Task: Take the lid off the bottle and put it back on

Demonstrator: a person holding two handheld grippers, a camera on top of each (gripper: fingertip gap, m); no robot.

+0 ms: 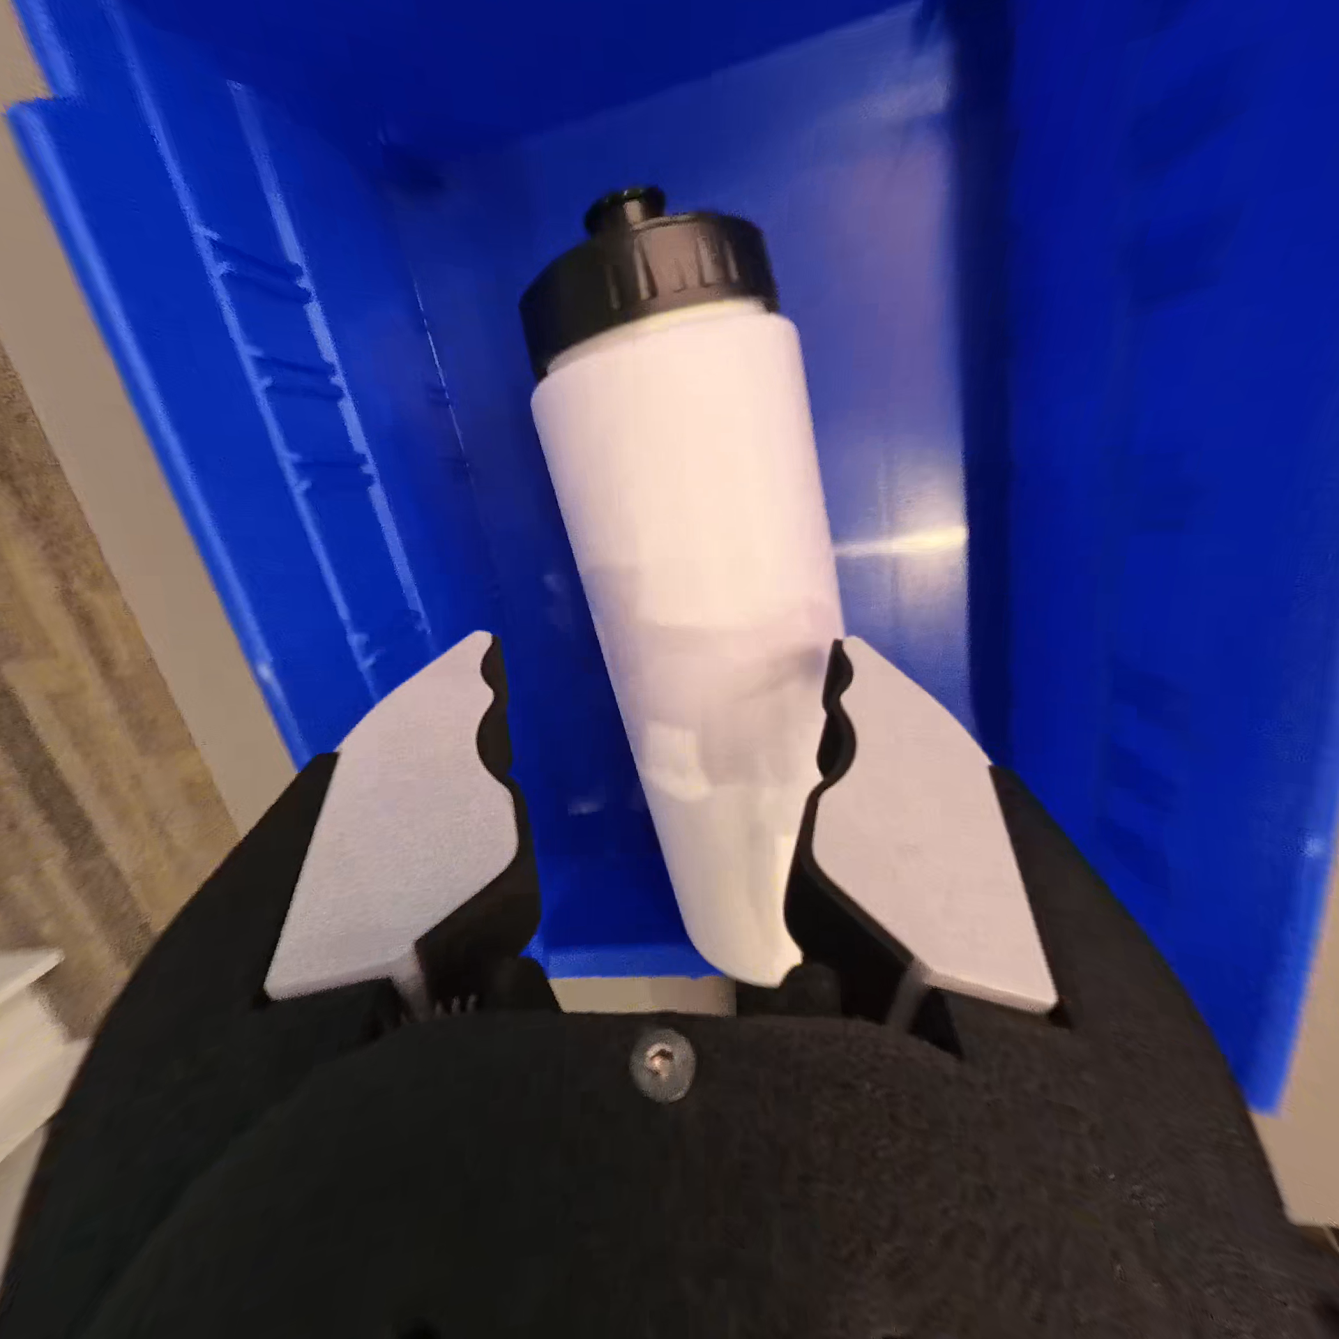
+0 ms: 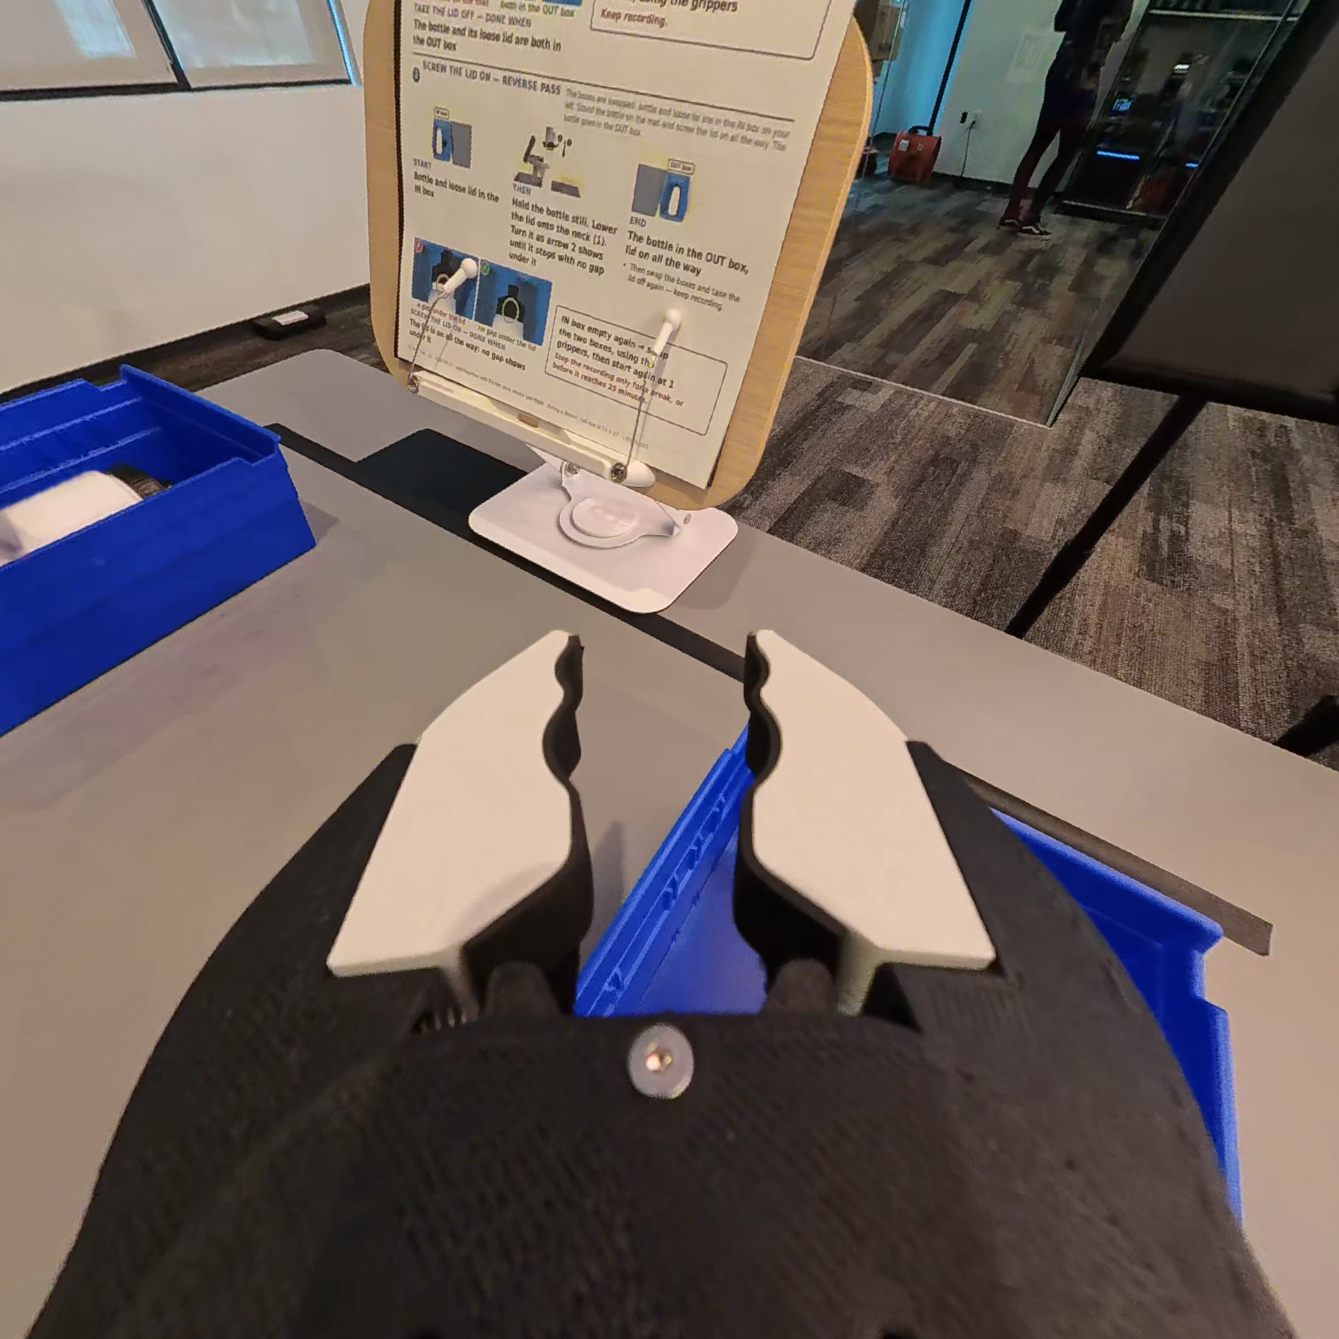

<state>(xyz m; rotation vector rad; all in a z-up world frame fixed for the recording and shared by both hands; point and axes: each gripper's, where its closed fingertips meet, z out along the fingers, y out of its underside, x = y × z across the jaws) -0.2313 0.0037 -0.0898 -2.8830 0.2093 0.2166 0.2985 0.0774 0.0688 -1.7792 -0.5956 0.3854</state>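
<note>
A white bottle (image 1: 688,507) with a black lid (image 1: 652,282) screwed on lies in a blue bin (image 1: 290,362), lid end away from me. My left gripper (image 1: 663,648) is open around the bottle's lower end. Its right finger touches the bottle and a gap shows at its left finger. My right gripper (image 2: 663,645) is open and empty above the grey table (image 2: 290,724), over the edge of a second blue bin (image 2: 674,927). The bottle (image 2: 65,507) and its lid (image 2: 148,480) also show in the first bin (image 2: 181,551) at the left of the right wrist view.
An instruction sheet on a wooden board (image 2: 601,217) stands on a white base (image 2: 601,536) at the table's far edge. A black mat (image 2: 435,464) lies beside it. Beyond the table are dark floor and a person standing far off (image 2: 1050,145).
</note>
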